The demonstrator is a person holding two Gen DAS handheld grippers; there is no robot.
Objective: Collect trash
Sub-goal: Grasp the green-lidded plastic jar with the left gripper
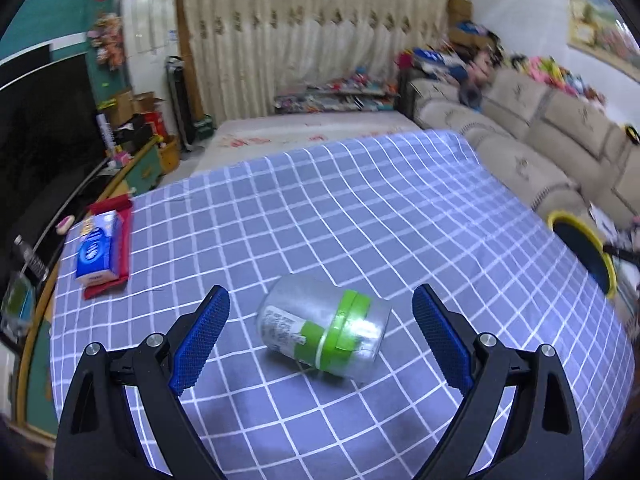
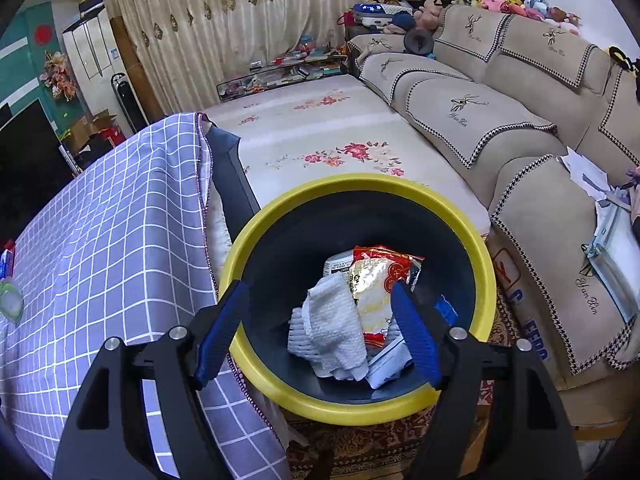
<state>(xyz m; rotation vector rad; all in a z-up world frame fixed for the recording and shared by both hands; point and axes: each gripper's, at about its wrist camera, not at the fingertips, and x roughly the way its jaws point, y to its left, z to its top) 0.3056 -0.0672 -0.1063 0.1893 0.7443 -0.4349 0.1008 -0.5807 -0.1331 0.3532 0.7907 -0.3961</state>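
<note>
The left gripper (image 1: 320,332) stands open over the table, the crushed can (image 1: 324,330) lying between and just ahead of its fingers; square up across the can's body before squeezing; the right gripper (image 2: 320,332) hangs open and empty above the bin (image 2: 256,240).

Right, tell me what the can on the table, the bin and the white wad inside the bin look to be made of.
Can: looks like thin metal, bare silvery and shiny, with green bands and a printed label.
Bin: probably moulded plastic, smooth yellow rim, dark matte inner wall.
White wad: likely paper towel or cloth; crumpled, with a ribbed, embossed texture. I cannot tell which.
</note>
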